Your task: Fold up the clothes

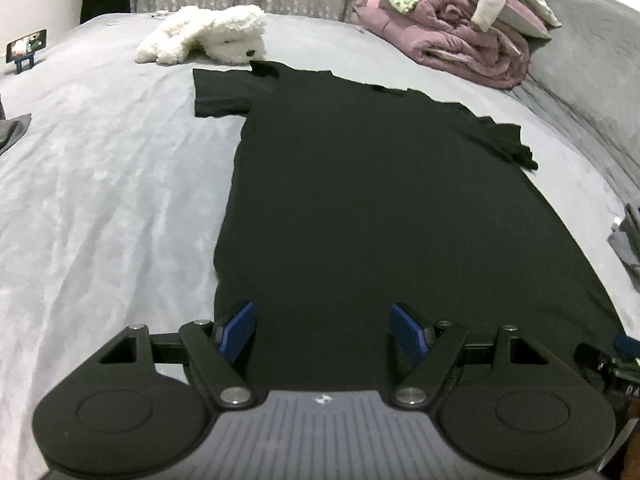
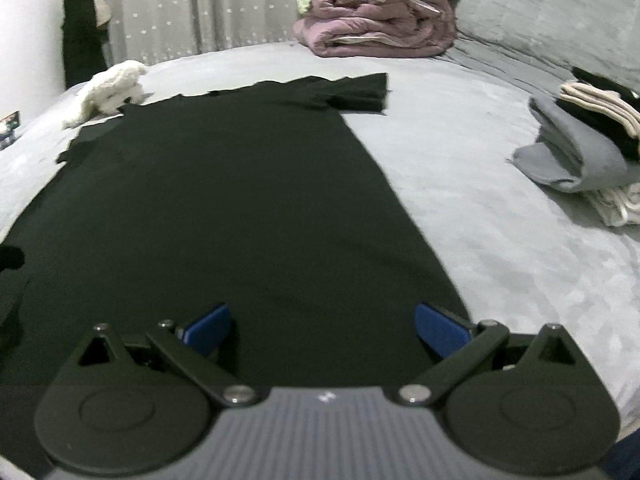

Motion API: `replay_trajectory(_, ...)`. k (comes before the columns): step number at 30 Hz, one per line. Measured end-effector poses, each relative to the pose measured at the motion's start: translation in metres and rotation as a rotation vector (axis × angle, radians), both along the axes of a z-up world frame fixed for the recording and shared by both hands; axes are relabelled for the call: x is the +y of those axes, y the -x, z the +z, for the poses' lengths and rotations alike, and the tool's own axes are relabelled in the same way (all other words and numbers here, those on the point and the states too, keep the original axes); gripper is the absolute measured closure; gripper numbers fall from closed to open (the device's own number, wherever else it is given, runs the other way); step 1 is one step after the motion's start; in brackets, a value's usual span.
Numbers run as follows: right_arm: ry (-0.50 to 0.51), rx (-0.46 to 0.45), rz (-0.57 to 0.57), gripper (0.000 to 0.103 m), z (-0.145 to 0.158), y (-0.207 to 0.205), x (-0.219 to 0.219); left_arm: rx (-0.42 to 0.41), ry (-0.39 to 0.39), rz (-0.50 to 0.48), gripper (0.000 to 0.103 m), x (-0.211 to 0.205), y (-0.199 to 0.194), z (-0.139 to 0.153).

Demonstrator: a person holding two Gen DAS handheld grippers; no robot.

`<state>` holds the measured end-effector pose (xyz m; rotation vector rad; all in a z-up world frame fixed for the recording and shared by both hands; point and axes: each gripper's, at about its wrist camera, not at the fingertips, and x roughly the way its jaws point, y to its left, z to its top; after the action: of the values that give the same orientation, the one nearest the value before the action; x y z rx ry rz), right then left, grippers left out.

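A black T-shirt (image 1: 352,200) lies spread flat on the grey bed cover (image 1: 100,200), collar at the far end, hem near me, both sleeves out to the sides. My left gripper (image 1: 324,330) hovers open over the hem's left part, its blue pads (image 1: 239,330) wide apart with nothing between them. In the right wrist view the same T-shirt (image 2: 224,208) fills the middle. My right gripper (image 2: 324,330) stands open over the hem's right part, its right pad (image 2: 440,330) near the shirt's side edge.
A white plush toy (image 1: 208,34) lies just beyond the collar. A rolled pink quilt with clothes on top (image 1: 460,28) sits at the far right. A stack of folded clothes (image 2: 592,144) rests on the bed to the right. A phone on a stand (image 1: 26,46) is far left.
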<state>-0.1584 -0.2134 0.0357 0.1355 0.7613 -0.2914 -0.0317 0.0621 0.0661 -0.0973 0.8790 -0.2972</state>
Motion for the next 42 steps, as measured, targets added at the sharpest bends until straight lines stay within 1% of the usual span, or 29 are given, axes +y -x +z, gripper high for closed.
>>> replay_trajectory(4, 0.007, 0.002, 0.023, 0.0, -0.003, -0.003, 0.01, -0.002, 0.006, -0.003, 0.029, 0.0, -0.001, 0.0)
replay_trajectory(7, -0.009, -0.005, 0.027, 0.0, -0.002, -0.005, 0.016, -0.028, -0.008, -0.016, 0.029, -0.005, 0.003, 0.004)
replay_trajectory(9, -0.029, -0.026, 0.068, 0.0, 0.002, -0.004, 0.025, -0.056, -0.005, -0.038, 0.029, -0.009, 0.008, 0.009)
replay_trajectory(11, -0.019, -0.033, 0.12, 0.0, 0.002, -0.004, 0.036, -0.068, -0.013, -0.048, 0.029, -0.011, 0.012, 0.01)
replay_trajectory(12, -0.008, -0.029, 0.139, 0.0, 0.001, -0.005, 0.042, -0.064, -0.024, -0.048, 0.029, -0.012, 0.011, 0.009)
replay_trajectory(14, 0.016, -0.013, 0.162, 0.0, -0.002, -0.008, 0.05, -0.026, -0.037, -0.037, 0.029, -0.012, 0.008, 0.003)
replay_trajectory(16, 0.03, -0.002, 0.162, 0.0, -0.004, -0.01, 0.054, 0.012, -0.041, -0.026, 0.029, -0.01, 0.003, -0.003)
replay_trajectory(18, 0.021, 0.0, 0.154, 0.0, -0.003, -0.01, 0.053, 0.027, -0.033, -0.022, 0.029, -0.008, 0.001, -0.004)
replay_trajectory(21, 0.003, -0.002, 0.141, 0.0, 0.0, -0.011, 0.052, 0.027, -0.019, -0.013, 0.029, -0.006, 0.0, -0.002)
replay_trajectory(24, -0.011, -0.009, 0.166, 0.0, 0.002, -0.011, 0.06, 0.024, -0.003, 0.001, 0.029, -0.002, -0.001, 0.0)
replay_trajectory(30, -0.009, -0.009, 0.264, 0.0, -0.001, -0.012, 0.092, 0.035, -0.024, 0.005, 0.029, -0.002, -0.004, -0.004)
replay_trajectory(33, 0.002, -0.006, 0.292, 0.0, -0.004, -0.015, 0.107, 0.038, -0.033, 0.002, 0.029, -0.004, -0.005, -0.004)
replay_trajectory(42, -0.007, -0.018, 0.43, 0.0, -0.004, -0.008, 0.151, 0.047, -0.013, 0.02, 0.029, 0.008, -0.009, 0.0)
